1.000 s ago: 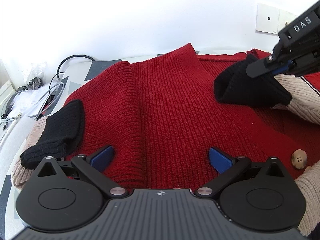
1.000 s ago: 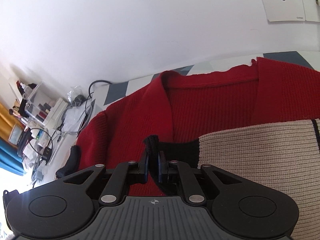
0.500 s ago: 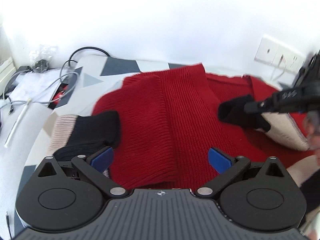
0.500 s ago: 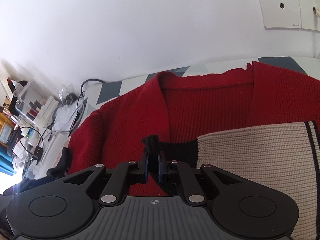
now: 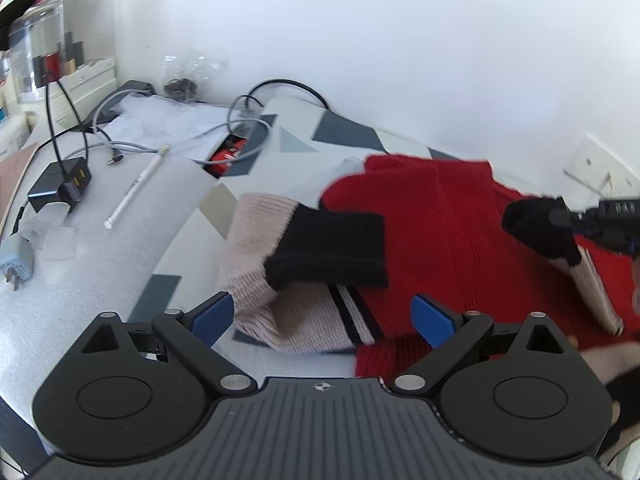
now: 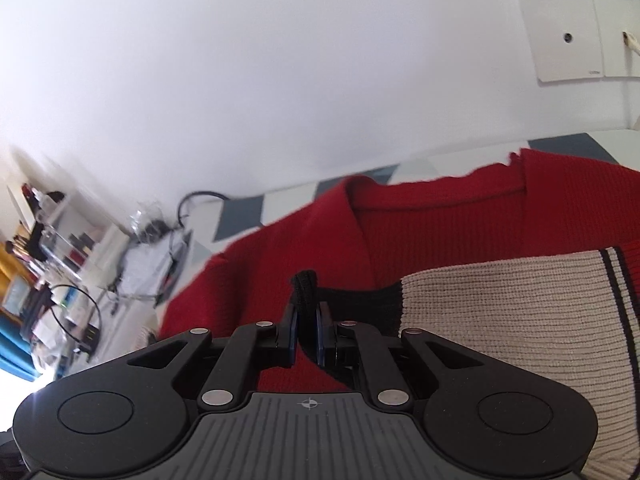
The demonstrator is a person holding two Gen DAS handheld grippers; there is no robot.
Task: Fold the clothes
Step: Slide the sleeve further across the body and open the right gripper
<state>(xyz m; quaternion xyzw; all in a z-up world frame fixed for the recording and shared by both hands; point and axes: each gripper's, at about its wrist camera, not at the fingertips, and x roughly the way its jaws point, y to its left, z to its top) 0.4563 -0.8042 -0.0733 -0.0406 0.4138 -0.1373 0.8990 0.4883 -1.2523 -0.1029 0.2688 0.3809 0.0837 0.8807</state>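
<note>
Between right gripper [image 6: 306, 334] fingers, ribbed black cuff [image 6: 305, 294]

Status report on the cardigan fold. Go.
Left gripper open, empty, over the near sleeve's black cuff. Right gripper shut on the other black cuff, sleeve across the red cardigan. Nothing blocking.

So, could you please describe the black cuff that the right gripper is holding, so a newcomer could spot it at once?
Start from the red ribbed knit cardigan spread on the grey-and-white patterned surface. Two beige sleeves end in black cuffs; the black cuff meant is the one lifted over the cardigan's body, pinched in the right gripper. The other black cuff lies loose in front of the open left gripper.
</note>
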